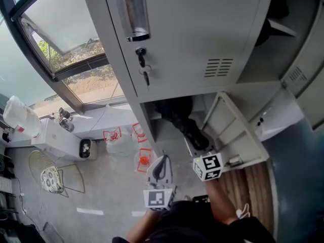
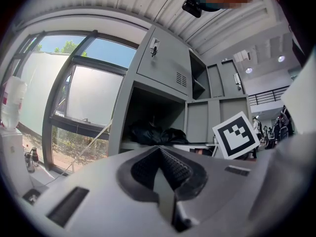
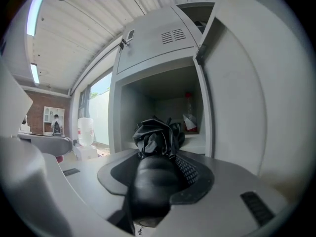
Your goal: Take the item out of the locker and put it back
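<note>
A black folded umbrella (image 1: pixel 182 120) lies half inside the open lower locker compartment (image 1: pixel 152 116), its handle end toward me. My right gripper (image 1: pixel 199 145) is shut on the handle end; in the right gripper view the umbrella (image 3: pixel 155 142) fills the gap between the jaws of that gripper (image 3: pixel 157 179), and its crumpled canopy points into the compartment (image 3: pixel 163 102). My left gripper (image 1: pixel 161 161) hovers left of it, in front of the locker, shut and empty. Seen from the left gripper (image 2: pixel 160 154), the umbrella (image 2: pixel 153 132) rests on the shelf.
The compartment's door (image 1: pixel 238 135) stands open to the right. The upper locker door (image 1: pixel 192 34) is closed, with keys (image 1: pixel 143 65) in its lock. A red and white item (image 3: pixel 189 120) stands at the compartment's back. Water jugs (image 1: pixel 119 143) and a wire chair (image 1: pixel 50 176) stand on the floor left.
</note>
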Motion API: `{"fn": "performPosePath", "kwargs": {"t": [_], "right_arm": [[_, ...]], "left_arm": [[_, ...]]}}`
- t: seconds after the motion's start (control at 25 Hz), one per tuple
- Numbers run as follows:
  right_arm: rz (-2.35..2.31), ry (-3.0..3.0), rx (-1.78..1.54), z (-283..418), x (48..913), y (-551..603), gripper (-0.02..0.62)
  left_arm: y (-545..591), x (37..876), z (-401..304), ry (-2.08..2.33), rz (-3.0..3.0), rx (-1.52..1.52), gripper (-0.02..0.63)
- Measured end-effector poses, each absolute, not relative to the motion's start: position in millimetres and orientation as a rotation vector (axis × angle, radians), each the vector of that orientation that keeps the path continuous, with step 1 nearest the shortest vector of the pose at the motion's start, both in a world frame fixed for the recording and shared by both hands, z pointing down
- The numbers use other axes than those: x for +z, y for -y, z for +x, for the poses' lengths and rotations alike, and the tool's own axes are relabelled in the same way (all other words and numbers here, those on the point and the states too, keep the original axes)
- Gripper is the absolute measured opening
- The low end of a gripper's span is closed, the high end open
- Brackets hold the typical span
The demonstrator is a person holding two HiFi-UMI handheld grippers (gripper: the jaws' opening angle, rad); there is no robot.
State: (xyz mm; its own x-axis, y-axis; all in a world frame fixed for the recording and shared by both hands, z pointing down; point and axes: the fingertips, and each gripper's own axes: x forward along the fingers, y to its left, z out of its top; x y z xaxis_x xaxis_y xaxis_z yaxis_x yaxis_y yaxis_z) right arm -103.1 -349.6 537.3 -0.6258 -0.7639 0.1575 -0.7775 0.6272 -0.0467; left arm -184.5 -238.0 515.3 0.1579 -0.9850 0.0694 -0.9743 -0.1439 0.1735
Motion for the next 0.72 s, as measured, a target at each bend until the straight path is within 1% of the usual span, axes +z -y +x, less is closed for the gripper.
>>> {"fn": "performPosePath", "kwargs": {"t": [0.72], "right_arm": [[1.186,2.750,0.198,-45.4,545.0,255.9,0.174]], "left_arm": [[170.7,513.2,-137.6,2.025,2.224,-0.068,-0.008]]}}
